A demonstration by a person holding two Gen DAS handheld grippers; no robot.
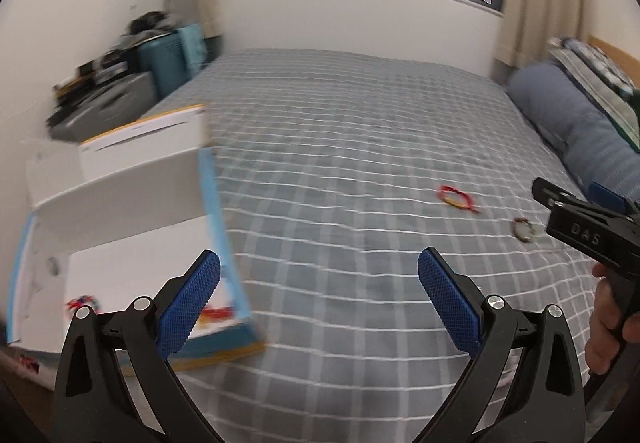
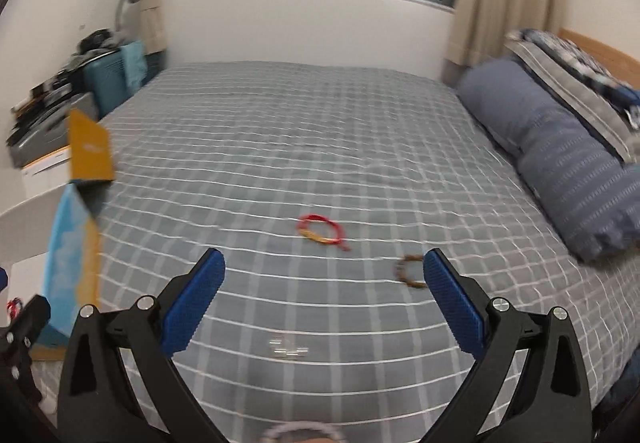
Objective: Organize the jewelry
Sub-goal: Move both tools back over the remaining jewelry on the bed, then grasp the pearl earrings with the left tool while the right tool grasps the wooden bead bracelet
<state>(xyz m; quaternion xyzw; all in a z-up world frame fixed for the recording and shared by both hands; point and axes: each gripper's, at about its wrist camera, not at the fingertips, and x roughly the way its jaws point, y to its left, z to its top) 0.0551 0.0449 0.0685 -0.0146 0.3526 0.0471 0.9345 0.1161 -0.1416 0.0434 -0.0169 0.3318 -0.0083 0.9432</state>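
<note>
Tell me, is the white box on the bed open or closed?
Open. The white box has its lid flap up, and colourful jewelry shows lying on its white floor inside.

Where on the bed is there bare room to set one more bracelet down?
The far bedspread, between the box at left and the pillow at right, is bare. The near part is crowded: red bracelet, brown bead bracelet, clear beads.
</note>
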